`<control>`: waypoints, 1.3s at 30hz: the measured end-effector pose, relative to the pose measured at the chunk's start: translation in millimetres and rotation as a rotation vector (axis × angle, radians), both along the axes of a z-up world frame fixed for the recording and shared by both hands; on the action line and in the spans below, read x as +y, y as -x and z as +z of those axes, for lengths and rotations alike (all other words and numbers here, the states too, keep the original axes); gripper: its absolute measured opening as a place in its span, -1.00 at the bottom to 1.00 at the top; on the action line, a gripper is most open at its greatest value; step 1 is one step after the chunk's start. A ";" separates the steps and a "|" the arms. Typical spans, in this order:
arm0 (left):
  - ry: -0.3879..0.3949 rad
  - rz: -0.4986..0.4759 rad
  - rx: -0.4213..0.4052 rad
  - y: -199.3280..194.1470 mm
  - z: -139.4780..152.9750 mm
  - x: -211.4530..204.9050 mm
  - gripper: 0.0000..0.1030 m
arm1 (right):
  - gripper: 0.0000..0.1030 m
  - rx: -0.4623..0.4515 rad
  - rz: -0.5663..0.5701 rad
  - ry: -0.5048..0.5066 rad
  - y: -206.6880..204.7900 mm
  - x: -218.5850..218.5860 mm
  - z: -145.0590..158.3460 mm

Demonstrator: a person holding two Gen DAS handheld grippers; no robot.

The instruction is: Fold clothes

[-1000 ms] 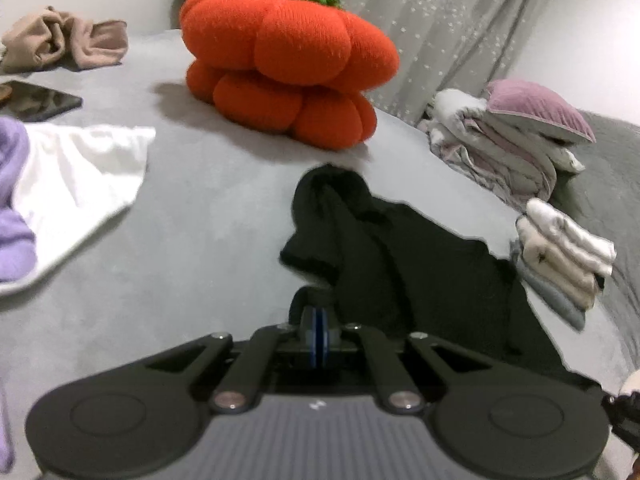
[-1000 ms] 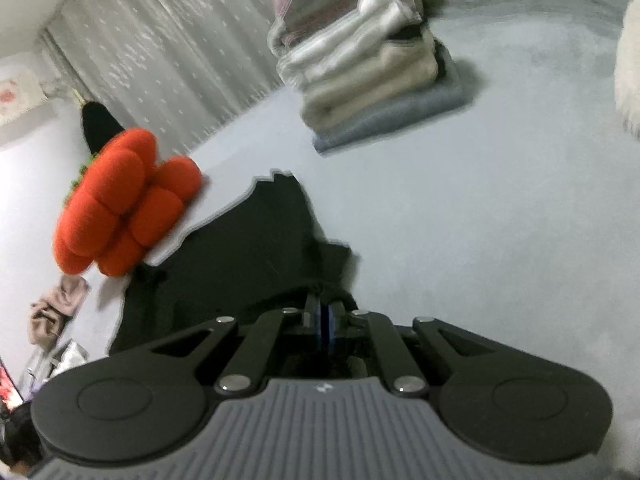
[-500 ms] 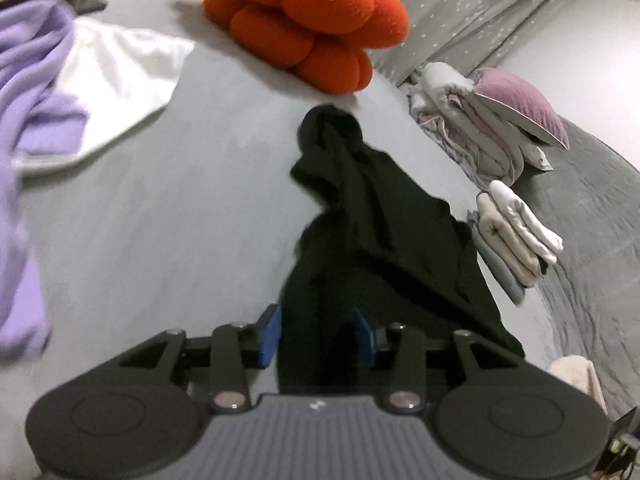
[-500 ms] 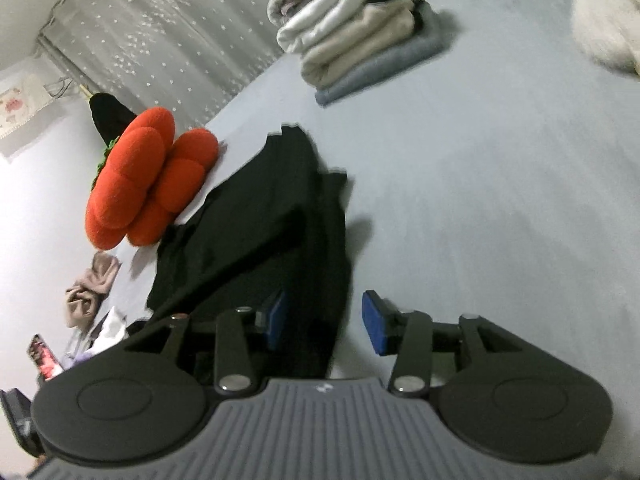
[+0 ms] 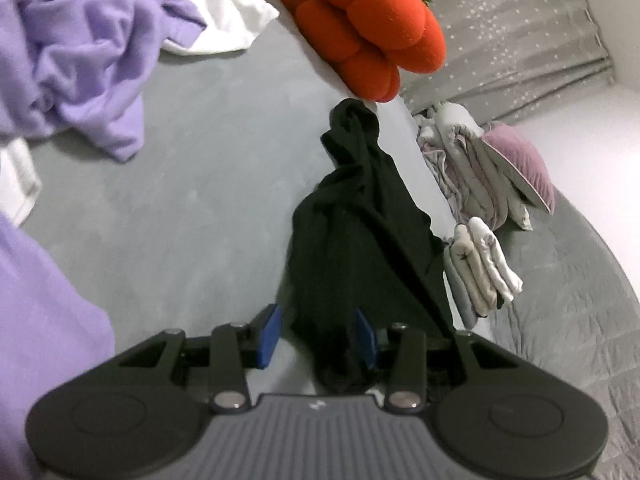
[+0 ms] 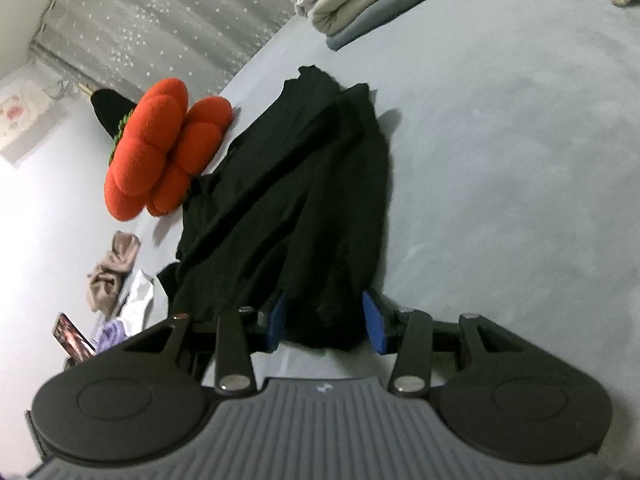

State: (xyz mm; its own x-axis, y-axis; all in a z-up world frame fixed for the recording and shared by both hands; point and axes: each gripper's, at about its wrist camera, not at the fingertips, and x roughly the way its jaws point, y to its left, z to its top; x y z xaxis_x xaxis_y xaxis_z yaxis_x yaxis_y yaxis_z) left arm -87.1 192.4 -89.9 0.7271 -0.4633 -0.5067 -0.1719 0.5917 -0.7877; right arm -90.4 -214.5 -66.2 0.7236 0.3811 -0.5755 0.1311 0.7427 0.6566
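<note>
A black garment (image 5: 360, 216) lies on the grey bed (image 5: 192, 208) as a long, narrow, bunched strip running away from both cameras. Its near end sits between the blue pads of my left gripper (image 5: 317, 338), which is open: the cloth lies against the right pad and clear of the left one. In the right wrist view the other near corner of the black garment (image 6: 296, 184) fills most of the gap of my right gripper (image 6: 325, 324). Those jaws are closing but do not pinch the cloth.
An orange pumpkin plush (image 5: 368, 28) sits beyond the garment's far end. A purple garment (image 5: 80, 48) and a white one (image 5: 224, 20) lie to the left. A stack of folded clothes (image 5: 484, 268) and piled bedding (image 5: 468, 160) are on the right. A phone (image 6: 74, 340) lies far left.
Both grippers were shut on the black garment a second ago and have since opened. They have drawn back along the bed, and the garment now lies stretched into a long strip.
</note>
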 end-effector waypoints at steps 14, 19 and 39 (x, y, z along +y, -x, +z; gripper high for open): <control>-0.030 -0.010 0.022 -1.9 5.3 -4.9 -0.13 | -0.91 -0.016 -0.131 0.200 13.7 -44.3 20.3; -0.029 -0.003 0.025 -2.9 5.6 -6.3 -0.05 | -0.91 -0.003 -0.190 0.254 9.0 -75.5 17.7; -0.283 -0.157 -0.031 -40.0 35.8 -40.9 -0.91 | -0.89 -0.092 -0.164 0.319 7.6 -69.7 -4.8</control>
